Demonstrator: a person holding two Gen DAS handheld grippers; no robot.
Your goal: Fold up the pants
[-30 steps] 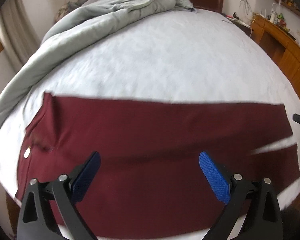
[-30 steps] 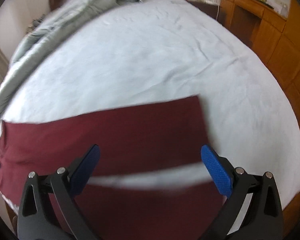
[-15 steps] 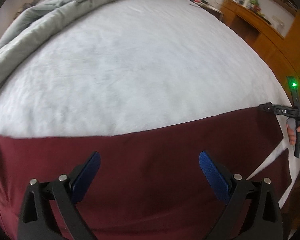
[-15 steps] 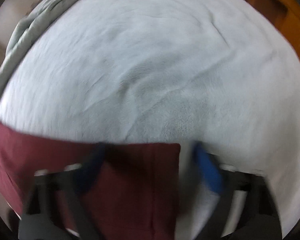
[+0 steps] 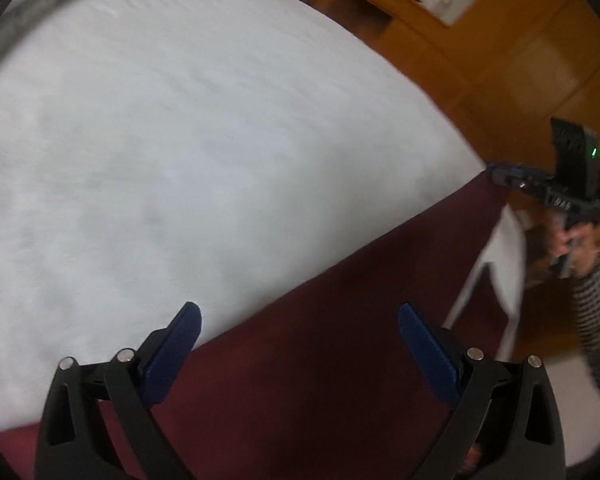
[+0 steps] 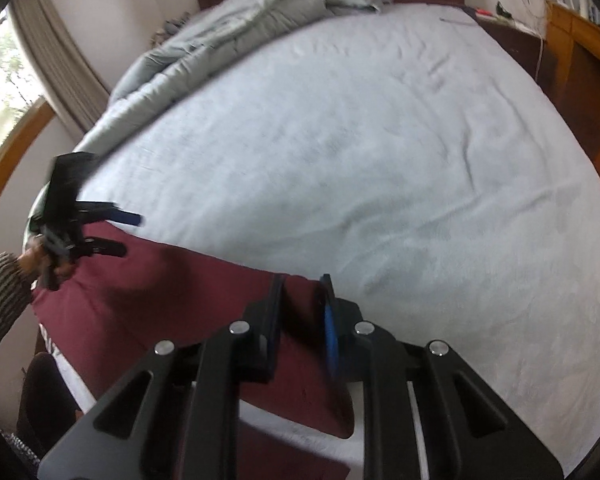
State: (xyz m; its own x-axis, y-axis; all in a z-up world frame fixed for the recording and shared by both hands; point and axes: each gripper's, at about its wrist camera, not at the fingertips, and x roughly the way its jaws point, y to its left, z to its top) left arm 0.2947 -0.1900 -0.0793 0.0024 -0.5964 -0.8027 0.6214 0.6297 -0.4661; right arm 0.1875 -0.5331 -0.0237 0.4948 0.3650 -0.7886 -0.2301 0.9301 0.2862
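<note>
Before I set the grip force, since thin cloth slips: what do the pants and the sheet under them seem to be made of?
The pants look like a smooth, matte, dark red woven cloth, perhaps cotton twill: they lie flat with a crisp edge and no sheen. The sheet looks like soft, slightly fuzzy pale fabric with shallow wrinkles, possibly brushed cotton or fleece. Blur leaves the weave unclear.
</note>
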